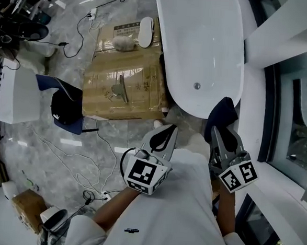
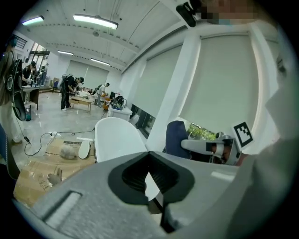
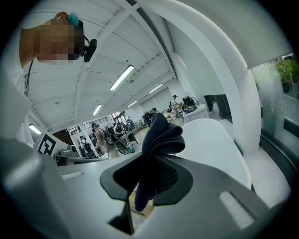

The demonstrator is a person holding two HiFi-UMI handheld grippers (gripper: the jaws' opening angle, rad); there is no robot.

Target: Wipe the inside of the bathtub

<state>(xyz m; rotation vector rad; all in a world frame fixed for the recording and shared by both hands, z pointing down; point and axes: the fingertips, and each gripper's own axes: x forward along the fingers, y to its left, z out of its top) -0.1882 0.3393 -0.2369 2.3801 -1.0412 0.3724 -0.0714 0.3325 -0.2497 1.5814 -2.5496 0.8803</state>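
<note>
The white bathtub (image 1: 200,49) lies ahead of me, its drain (image 1: 197,86) near the close end. My right gripper (image 1: 217,131) is shut on a dark blue cloth (image 1: 222,112), held just short of the tub's near rim. In the right gripper view the cloth (image 3: 159,140) sticks up from between the jaws, with the bathtub (image 3: 215,140) beyond it. My left gripper (image 1: 166,129) is shut with nothing in it, left of the tub's near end. The left gripper view shows the bathtub (image 2: 117,137) and the cloth (image 2: 176,137) off to the right.
A flattened cardboard sheet (image 1: 125,80) lies on the floor left of the tub, with a white oval piece (image 1: 145,31) and a metal fitting (image 1: 119,91) on it. A dark cap (image 1: 65,108) and cables (image 1: 88,162) lie further left. A white ledge (image 1: 286,29) runs along the right.
</note>
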